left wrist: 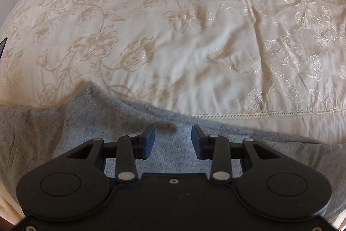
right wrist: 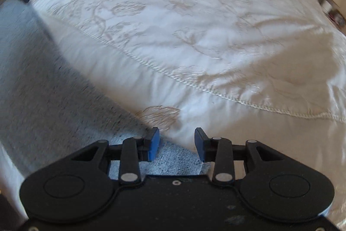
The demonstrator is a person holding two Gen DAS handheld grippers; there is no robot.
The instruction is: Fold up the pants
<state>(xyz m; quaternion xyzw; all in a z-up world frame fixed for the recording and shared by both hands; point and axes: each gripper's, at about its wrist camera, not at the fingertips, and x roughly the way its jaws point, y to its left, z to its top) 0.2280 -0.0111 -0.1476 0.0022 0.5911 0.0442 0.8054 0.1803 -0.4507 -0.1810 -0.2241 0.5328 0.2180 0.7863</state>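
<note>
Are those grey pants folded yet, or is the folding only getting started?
Hard to say what is done: only part of the grey pants shows, lying on the embroidered bedspread, with one raised crease. In hand: nothing; the left gripper and right gripper hover open above the fabric. Left: gripping an edge and folding it over.

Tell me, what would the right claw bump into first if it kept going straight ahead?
Probably the edge of the grey pants right under the open right claw, then the flowery white bedspread just beyond. Nothing else stands in the way, though the blur makes depth hard to judge.
</note>
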